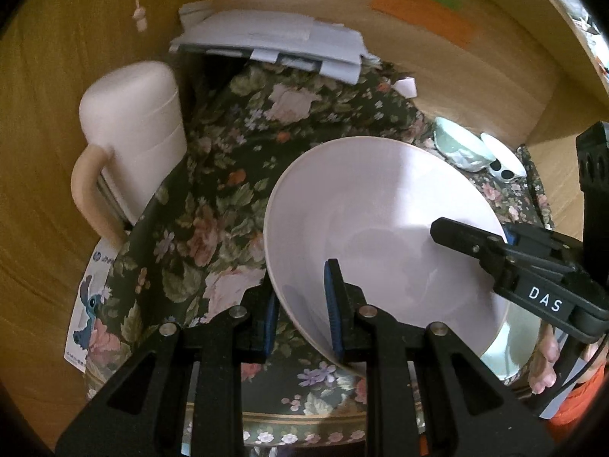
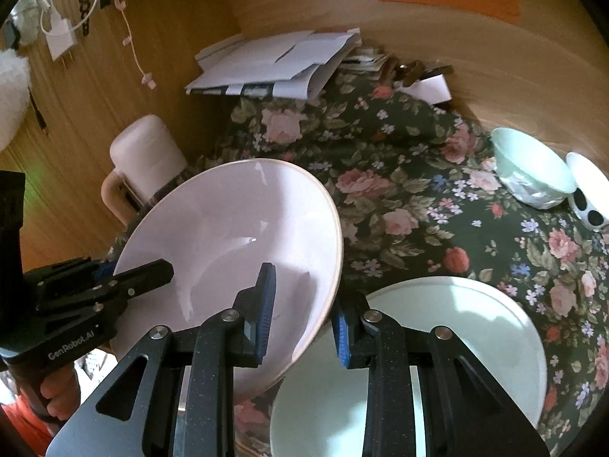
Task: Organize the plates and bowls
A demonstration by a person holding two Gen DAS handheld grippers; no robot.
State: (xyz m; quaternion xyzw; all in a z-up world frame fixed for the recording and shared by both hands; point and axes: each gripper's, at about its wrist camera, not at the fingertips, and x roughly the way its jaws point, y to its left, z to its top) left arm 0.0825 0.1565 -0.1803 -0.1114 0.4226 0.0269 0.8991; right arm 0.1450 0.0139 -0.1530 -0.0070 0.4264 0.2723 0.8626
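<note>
A wide, shallow white ceramic bowl [image 2: 228, 243] is held tilted above the desk, which is covered by a dark green floral cloth [image 2: 418, 198]. Its rim is clamped from two sides: the left tongs [image 1: 302, 308] are closed on the near left edge, one blue pad [image 1: 332, 304] lying inside the bowl and the other outside, and the right tongs [image 2: 302, 320] are closed on the opposite edge in the same manner. Below and to the right of the bowl, a round pale green plate [image 2: 437, 342] is seen lying flat on the cloth (part of it is hidden by the right tongs). Farther off, near the right edge of the desk, a small pale green bowl [image 2: 533, 175] stands beside a white dish with black spots [image 2: 588, 198]; the two appear to be touching. At the back, a stack of white papers [image 2: 274, 64] rests against the wooden wall [image 2: 475, 61]. At the left, a white lidded jug with a cream handle [image 1: 131, 141] is placed.
</note>
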